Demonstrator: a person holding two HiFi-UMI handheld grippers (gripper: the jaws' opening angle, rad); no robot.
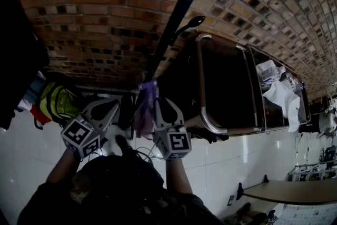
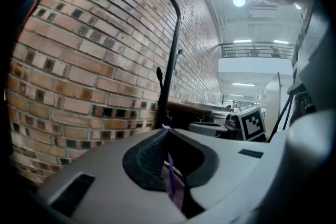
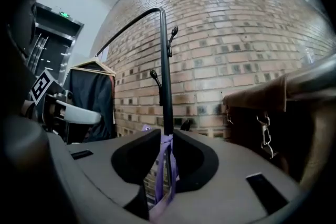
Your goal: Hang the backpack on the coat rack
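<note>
Purple strap [image 3: 164, 176] is being pinched by left gripper [image 2: 166, 131] and right gripper [image 3: 166, 136]. It is being held beside the coat rack [image 1: 179, 13].

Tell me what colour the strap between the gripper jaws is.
Purple. The strap shows best in the right gripper view.

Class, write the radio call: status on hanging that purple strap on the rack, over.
Both shut on strap: left hand-held gripper, right hand-held gripper. Strap by pole, below hook, not hung. Nothing blocking.
</note>
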